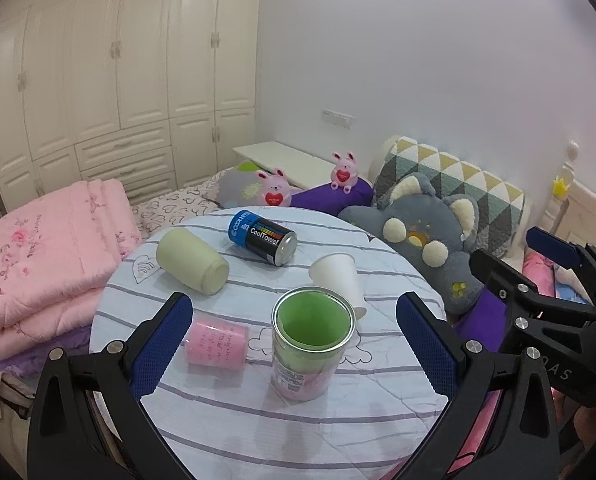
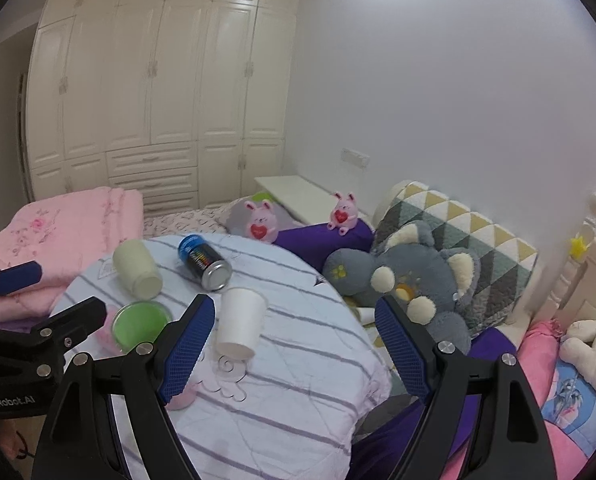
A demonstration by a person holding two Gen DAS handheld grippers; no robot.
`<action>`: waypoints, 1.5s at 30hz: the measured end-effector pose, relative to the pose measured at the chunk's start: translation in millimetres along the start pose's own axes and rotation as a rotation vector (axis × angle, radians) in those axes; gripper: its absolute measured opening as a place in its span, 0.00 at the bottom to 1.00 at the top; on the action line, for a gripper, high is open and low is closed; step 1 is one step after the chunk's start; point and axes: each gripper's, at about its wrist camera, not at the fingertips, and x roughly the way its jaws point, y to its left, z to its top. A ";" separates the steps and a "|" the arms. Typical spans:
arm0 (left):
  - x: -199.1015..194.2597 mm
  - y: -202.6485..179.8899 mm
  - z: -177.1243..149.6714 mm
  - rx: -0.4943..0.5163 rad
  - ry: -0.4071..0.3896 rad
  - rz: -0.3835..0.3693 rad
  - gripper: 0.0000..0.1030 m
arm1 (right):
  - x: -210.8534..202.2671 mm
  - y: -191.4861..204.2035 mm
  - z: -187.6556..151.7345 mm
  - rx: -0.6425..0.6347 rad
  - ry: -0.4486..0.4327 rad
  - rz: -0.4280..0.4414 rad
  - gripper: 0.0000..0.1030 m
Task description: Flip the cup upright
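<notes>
A round table (image 1: 258, 420) with a striped cloth holds several cups. A clear can with a green inside (image 1: 312, 342) stands upright between the fingers of my open left gripper (image 1: 294, 344). A white paper cup (image 1: 338, 280) lies on its side behind it. A cream cup (image 1: 192, 260), a pink cup (image 1: 218, 344) and a blue-black can (image 1: 262, 236) also lie on their sides. My right gripper (image 2: 294, 344) is open and empty, with the white paper cup (image 2: 240, 328) just left of its centre and the green can (image 2: 138, 324) further left.
The table (image 2: 298, 400) stands by a bed with a grey plush toy (image 1: 430, 240), purple pillows, two pink rabbit toys (image 1: 274, 192) and a folded pink quilt (image 1: 46, 248) on the left. My right gripper's body (image 1: 546, 304) shows at the right of the left wrist view.
</notes>
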 end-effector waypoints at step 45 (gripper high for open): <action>-5.8 12.9 -10.2 0.026 0.064 0.059 1.00 | 34.9 15.1 -8.5 0.029 0.219 0.243 0.81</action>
